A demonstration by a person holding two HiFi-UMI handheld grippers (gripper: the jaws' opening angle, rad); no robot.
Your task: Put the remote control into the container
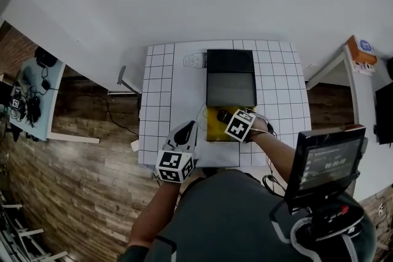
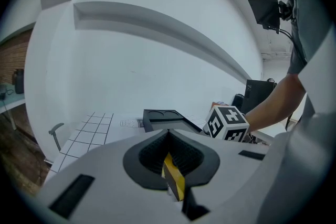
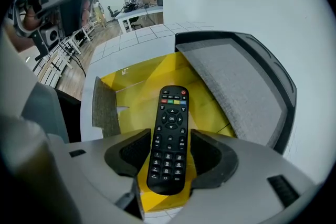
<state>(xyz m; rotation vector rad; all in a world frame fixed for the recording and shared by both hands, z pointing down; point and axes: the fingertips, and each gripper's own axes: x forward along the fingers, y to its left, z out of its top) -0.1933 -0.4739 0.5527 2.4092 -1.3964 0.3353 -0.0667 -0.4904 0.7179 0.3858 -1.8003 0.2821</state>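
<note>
On the gridded table (image 1: 279, 70): the container (image 1: 213, 129) sits near your edge, about midway along the surface, with its lid (image 1: 230, 80) open on the far side.
Container: a shallow box with a yellow interior. In the right gripper view, a grey flap (image 3: 105, 107) stands at its left side.
Lid: black-rimmed and grey-lined inside, just beyond the yellow base.
Remote control (image 3: 169, 139): a black handset, buttons up, lying flat on the yellow floor of the container. Its red power key is at the end farthest from your gripper.
Right gripper (image 3: 170, 136): you hold it pointing steeply down over the near end of the container. Its jaws stand apart, one on each side of the remote's lower half. Yellow shows between the right-hand pad and the handset, and the pads do not clamp it.
Left gripper (image 2: 168, 132): you hold it to the left of the container, near the front edge of the table, pointing across the table at a shallow downward angle. Its jaws are closed together with nothing between them.
Marker cube (image 2: 227, 122): the right gripper's cube shows right of centre in the left gripper view, beside the open lid, with your forearm (image 2: 273, 105) behind it.
</note>
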